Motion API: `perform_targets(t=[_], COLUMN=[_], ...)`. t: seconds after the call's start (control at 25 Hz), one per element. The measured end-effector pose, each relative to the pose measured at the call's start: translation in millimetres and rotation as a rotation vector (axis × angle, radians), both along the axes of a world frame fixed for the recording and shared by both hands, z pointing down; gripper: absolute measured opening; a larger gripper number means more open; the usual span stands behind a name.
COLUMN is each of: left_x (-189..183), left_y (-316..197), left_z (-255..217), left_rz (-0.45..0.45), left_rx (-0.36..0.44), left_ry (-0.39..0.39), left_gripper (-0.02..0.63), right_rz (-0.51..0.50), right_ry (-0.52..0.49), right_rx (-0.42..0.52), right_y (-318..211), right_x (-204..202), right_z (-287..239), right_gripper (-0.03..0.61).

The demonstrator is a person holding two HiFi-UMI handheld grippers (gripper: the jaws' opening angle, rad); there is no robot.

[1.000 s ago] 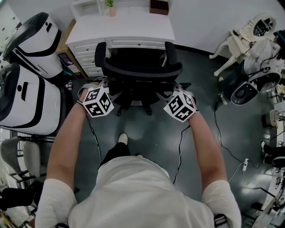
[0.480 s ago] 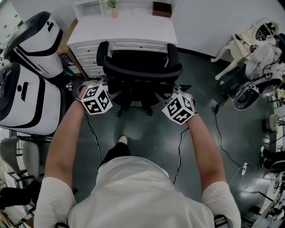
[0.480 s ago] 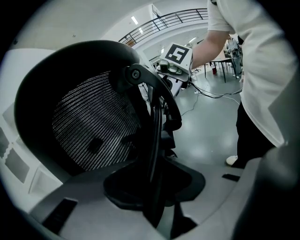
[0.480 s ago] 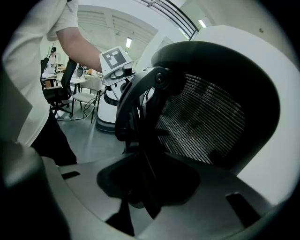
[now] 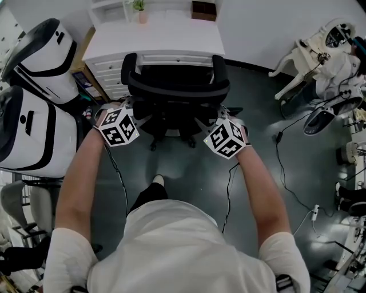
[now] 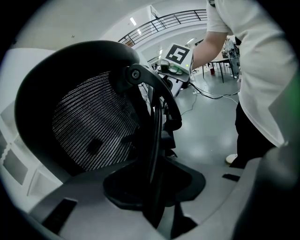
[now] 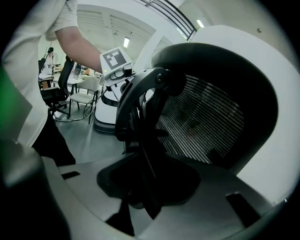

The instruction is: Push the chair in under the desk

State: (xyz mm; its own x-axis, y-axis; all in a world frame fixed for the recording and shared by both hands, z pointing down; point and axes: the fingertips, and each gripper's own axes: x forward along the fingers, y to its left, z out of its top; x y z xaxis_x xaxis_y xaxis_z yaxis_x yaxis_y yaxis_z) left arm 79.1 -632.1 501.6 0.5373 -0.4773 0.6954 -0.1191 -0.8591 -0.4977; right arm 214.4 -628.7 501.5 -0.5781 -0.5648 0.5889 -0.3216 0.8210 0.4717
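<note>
White desk [image 5: 154, 40], set against the wall at the top of the head view, with drawers on its left side. Two large white-and-black machines [image 5: 31, 109], standing on the grey floor left of the desk. Black mesh-back chair [image 5: 178, 91], facing the desk, its seat partly in the kneehole, both armrests reaching the desk's front edge and the backrest out toward the person. Left hand-held gripper [image 5: 121, 114], at the backrest's left edge, jaws pinched on the chair's black back frame [image 6: 153, 140]. Right hand-held gripper [image 5: 224, 127], at the backrest's right edge, jaws likewise clamped on that frame. Brown box [image 5: 204, 10] and small potted plant [image 5: 139, 7], at the desk's rear. Person's shoe [image 5: 158, 179], on the floor behind the chair.
</note>
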Motion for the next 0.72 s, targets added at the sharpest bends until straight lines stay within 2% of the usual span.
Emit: perform_targets(t=[0.48, 0.72], left_x=[0.4, -1.4], left_y=[1.4, 2.4], left_z=[2.3, 2.4], left_rz=[0.004, -0.041], left_rx=[0.01, 0.014], left_ry=[-0.003, -0.009], left_gripper=[0.13, 0.144], right_rz=[-0.002, -0.015], right_ry=[0.003, -0.006], right_rx=[0.033, 0.048], right_y=[1.3, 4.3], right_x=[-0.1, 0.0], right_z=[3.0, 3.8], right_gripper=[0.132, 0.133])
